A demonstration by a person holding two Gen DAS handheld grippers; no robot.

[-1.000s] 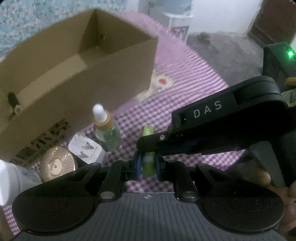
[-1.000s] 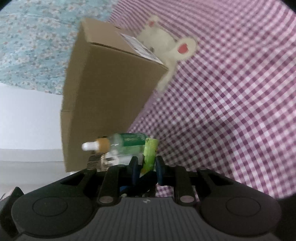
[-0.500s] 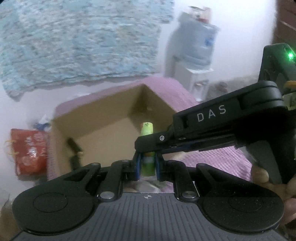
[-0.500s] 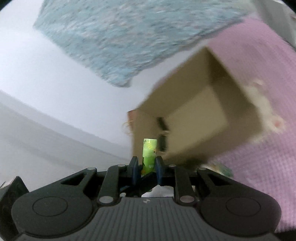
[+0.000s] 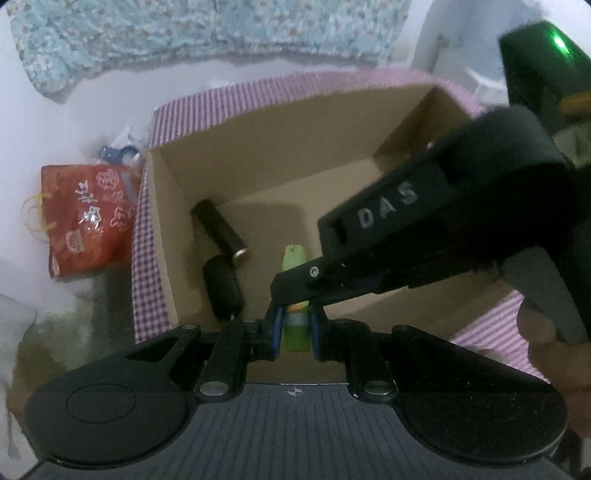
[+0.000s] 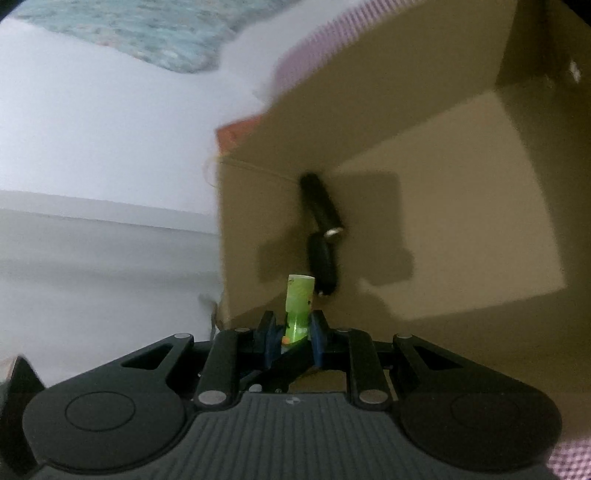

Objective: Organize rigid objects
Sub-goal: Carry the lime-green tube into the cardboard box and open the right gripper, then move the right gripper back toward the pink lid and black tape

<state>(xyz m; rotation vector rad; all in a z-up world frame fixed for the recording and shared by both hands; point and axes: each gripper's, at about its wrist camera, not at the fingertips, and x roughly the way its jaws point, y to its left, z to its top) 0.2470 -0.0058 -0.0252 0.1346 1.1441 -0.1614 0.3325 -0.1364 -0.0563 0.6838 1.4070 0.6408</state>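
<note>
A small green tube [image 5: 293, 260] hangs over the open cardboard box [image 5: 258, 155], pinched from two sides. My left gripper [image 5: 294, 325] is shut on its lower part. My right gripper [image 5: 295, 295] reaches in from the right and is shut on the tube's middle. In the right wrist view the green tube [image 6: 299, 299] stands up between the blue pads of the right gripper [image 6: 293, 328], with the box [image 6: 443, 184] open beyond it. Two black cylinders [image 5: 219, 229] [image 5: 223, 291] lie on the box floor at its left side, the same two black cylinders [image 6: 321, 206] [image 6: 323, 266] just past the tube.
The box sits on a purple checked cloth [image 5: 144, 258]. A red bag [image 5: 88, 218] lies on the floor to the left. A floral blue cloth [image 5: 221, 33] hangs on the wall behind. A hand [image 5: 546, 332] holds the right gripper's handle.
Both grippers lifted the green tube off the checked cloth and carried it over the box. The views now look down into the box; the bottle and other items have dropped out of sight.
</note>
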